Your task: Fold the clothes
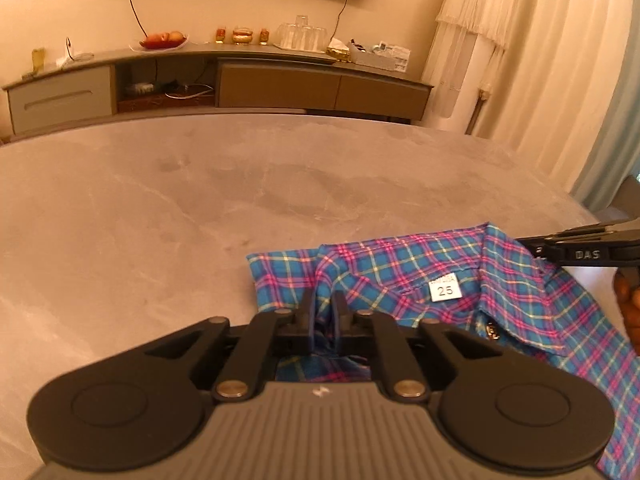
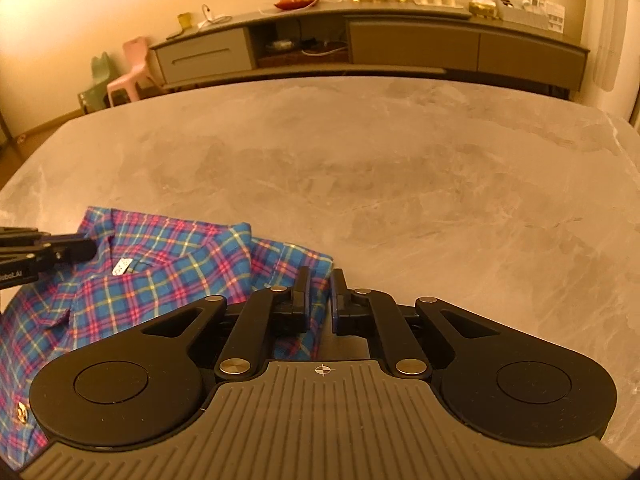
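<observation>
Plaid shirt (image 1: 400, 276) is laid on the near part of the grey marbled desk (image 1: 180, 200), collar side up, with its neck label showing and the collar toward the far edge. One shoulder is taken by each tool, apparently so that the upper edge can be kept taut and moved as one line.

In the left wrist view the left tool (image 1: 323, 308) is seen with its fingers drawn close together on a ridge of cloth at one shoulder; fabric is bunched between them and behind them, so a pinch on the shirt is judged. In the right wrist view the right tool (image 2: 320, 292) is set at the shirt's other shoulder edge, narrowly parted; cloth lies against the inner finger, but whether it is actually clamped cannot be told.

A fold is suggested by the doubled layers beside the collar, yet the scene would suit either a shirt being spread flat for folding or one being turned over part-folded.

The printed number on the label and a metal button (image 1: 493, 330) at the placket are shown clearly by the left wrist view, along with curtains (image 1: 560, 60). Two small chairs (image 2: 120, 76) beside the low cabinet (image 2: 360, 44) are given only by the right wrist view. Each tool also appears at the edge of the other's view.
</observation>
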A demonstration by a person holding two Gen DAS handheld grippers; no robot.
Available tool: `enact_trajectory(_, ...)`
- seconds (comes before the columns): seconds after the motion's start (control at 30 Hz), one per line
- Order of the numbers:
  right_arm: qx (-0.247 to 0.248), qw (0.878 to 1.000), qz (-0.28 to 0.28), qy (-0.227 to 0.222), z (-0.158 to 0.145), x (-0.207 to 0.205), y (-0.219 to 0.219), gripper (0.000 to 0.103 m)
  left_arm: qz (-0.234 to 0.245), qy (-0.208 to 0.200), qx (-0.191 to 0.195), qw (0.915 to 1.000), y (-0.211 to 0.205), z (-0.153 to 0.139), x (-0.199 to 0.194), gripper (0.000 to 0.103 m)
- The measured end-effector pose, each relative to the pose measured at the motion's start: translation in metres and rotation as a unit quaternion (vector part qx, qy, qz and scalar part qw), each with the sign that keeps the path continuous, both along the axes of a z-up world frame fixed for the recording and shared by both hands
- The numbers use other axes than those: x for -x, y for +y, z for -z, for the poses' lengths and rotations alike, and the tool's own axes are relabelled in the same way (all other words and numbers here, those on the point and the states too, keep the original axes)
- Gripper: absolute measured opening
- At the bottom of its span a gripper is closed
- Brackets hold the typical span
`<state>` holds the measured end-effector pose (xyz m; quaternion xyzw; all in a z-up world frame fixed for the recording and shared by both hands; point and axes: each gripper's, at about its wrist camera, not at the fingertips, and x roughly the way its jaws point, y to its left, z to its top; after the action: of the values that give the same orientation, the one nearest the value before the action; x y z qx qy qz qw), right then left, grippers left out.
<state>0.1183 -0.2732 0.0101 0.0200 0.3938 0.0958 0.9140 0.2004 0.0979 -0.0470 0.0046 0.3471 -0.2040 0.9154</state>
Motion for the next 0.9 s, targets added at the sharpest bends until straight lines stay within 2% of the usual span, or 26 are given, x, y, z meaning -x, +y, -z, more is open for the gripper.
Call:
enact_trajectory(0.03,-0.002,1.0,0.0,-0.001,0.0,0.001,-0.001,0.01,-0.007,-0.008,-0.006,0.9999,0.0,-0.004,0.004,0.015)
enact_trajectory(0.07,-0.003,1.0,0.005,-0.001,-0.001,0.002,-0.003,0.015,-0.013,-0.016,-0.012,0.9997,0.0,-0.008,0.009,0.022)
enact_trajectory(0.1,-0.003,1.0,0.011,0.0,-0.004,0.004,-0.005,0.025,-0.02,-0.023,-0.019,0.9994,0.0,-0.012,0.013,0.027)
enact_trajectory(0.13,-0.003,1.0,0.022,-0.005,-0.009,0.007,-0.008,0.027,-0.026,-0.031,-0.025,0.9989,0.0,-0.016,0.018,0.038)
enact_trajectory(0.2,-0.014,0.999,0.024,-0.041,-0.032,0.026,-0.01,0.027,-0.033,-0.048,-0.036,0.9977,-0.001,-0.025,0.03,0.041)
enact_trajectory(0.33,-0.009,0.996,-0.048,-0.078,-0.067,0.079,0.01,0.026,0.034,-0.091,-0.053,0.9938,-0.015,-0.046,0.087,0.043)
enact_trajectory(0.4,0.022,0.995,-0.079,-0.052,-0.057,0.091,0.026,0.026,0.06,-0.087,-0.088,0.9906,-0.031,-0.028,0.11,0.044)
enact_trajectory(0.47,0.065,0.993,-0.094,-0.01,-0.029,0.09,0.041,0.026,0.044,-0.073,-0.132,0.9875,-0.04,0.003,0.117,0.044)
enact_trajectory(0.5,0.078,0.992,-0.097,-0.016,-0.015,0.089,0.045,0.03,0.036,-0.073,-0.147,0.9858,-0.042,0.014,0.119,0.045)
enact_trajectory(0.53,0.082,0.991,-0.099,-0.033,-0.006,0.088,0.048,0.03,0.031,-0.084,-0.142,0.9858,-0.04,0.014,0.12,0.045)
enact_trajectory(0.63,0.061,0.995,-0.082,-0.02,-0.003,0.079,0.044,0.026,-0.001,-0.087,-0.127,0.9881,-0.032,-0.004,0.121,0.042)
enact_trajectory(0.73,0.058,0.995,-0.062,-0.045,-0.021,0.095,0.044,0.028,0.009,-0.1,-0.067,0.9927,-0.019,-0.027,0.147,0.047)
enact_trajectory(0.8,0.031,0.994,-0.087,-0.062,-0.029,0.117,0.049,0.032,0.028,-0.095,-0.032,0.9946,-0.014,-0.034,0.165,0.048)
enact_trajectory(0.87,0.011,0.991,-0.117,-0.065,-0.03,0.136,0.056,0.036,0.06,-0.071,-0.045,0.9946,-0.023,-0.024,0.17,0.049)
enact_trajectory(0.9,0.023,0.99,-0.127,-0.053,-0.019,0.138,0.064,0.035,0.066,-0.058,-0.072,0.9935,-0.031,-0.015,0.168,0.049)
